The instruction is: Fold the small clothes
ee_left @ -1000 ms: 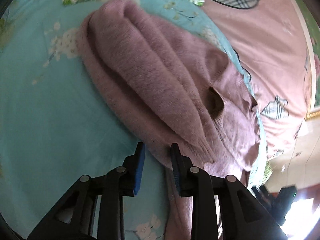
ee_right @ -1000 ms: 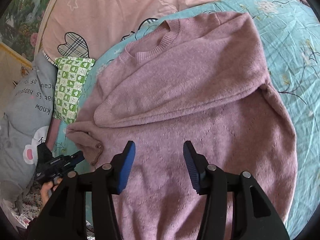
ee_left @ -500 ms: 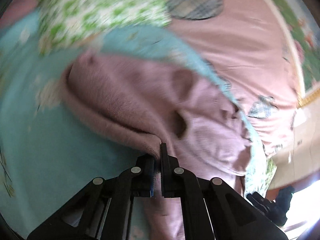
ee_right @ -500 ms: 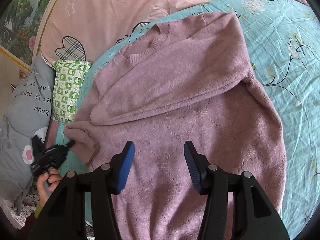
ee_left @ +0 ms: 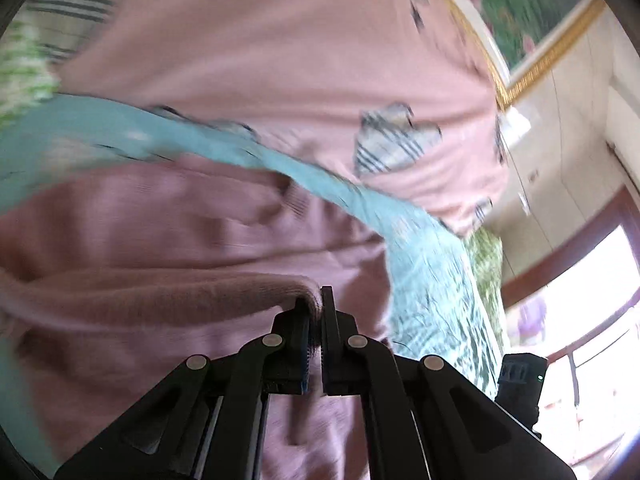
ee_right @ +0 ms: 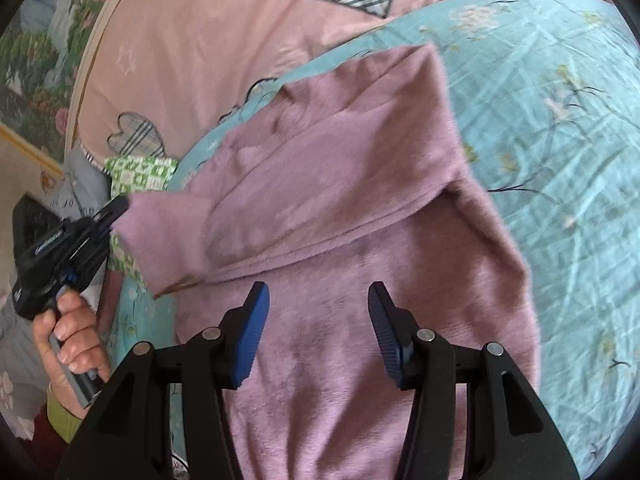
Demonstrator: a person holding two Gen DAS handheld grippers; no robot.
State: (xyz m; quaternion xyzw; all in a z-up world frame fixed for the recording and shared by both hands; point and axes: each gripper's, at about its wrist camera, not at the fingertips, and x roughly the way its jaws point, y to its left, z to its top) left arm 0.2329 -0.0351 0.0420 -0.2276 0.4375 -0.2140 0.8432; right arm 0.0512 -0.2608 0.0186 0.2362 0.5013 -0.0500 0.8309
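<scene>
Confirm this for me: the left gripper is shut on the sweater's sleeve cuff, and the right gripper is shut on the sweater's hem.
Not quite. The left gripper is shut on the sleeve cuff, as the left wrist view shows. But the right gripper is not shut on anything: in the right wrist view its jaws stand open above the body of the mauve sweater, gripping no fabric.

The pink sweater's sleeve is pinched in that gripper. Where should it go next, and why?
Probably carry it across the sweater body and lay it flat. The left gripper is shut on the sleeve cuff, lifted off the blue sheet; the other sleeve already lies folded over the chest.
</scene>
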